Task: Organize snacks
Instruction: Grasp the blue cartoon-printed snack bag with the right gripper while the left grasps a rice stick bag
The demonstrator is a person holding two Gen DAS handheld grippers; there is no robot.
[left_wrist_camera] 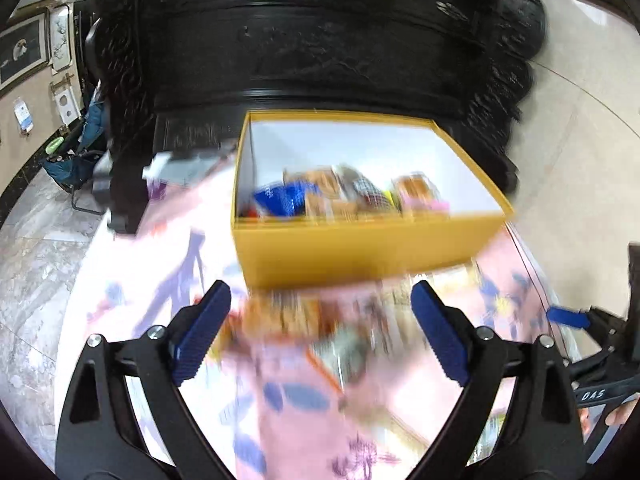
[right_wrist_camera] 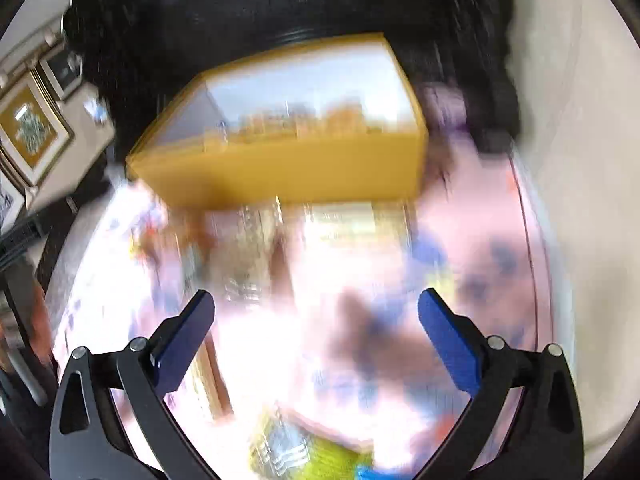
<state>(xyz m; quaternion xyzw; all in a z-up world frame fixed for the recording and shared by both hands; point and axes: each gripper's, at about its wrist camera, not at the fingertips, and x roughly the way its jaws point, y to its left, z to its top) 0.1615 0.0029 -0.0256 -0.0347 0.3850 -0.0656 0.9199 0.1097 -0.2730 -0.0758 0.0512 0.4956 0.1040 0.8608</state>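
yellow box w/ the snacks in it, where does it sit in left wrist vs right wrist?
Left wrist: yellow box centre, slightly right, beyond the open left gripper.
Right wrist: yellow box upper centre, blurred, beyond the open right gripper.
Shared landmark: dark carved cabinet behind it.

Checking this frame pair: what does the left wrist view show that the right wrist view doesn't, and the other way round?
Only the left wrist view shows the other gripper at its right edge, and the separate snack packets in the box, a blue one among them. Only the right wrist view shows a yellow-green packet at its bottom edge; there the box contents are smeared by blur. Both show the yellow box on the pink patterned tablecloth, dark carved furniture behind it, and their own jaws open with nothing held.
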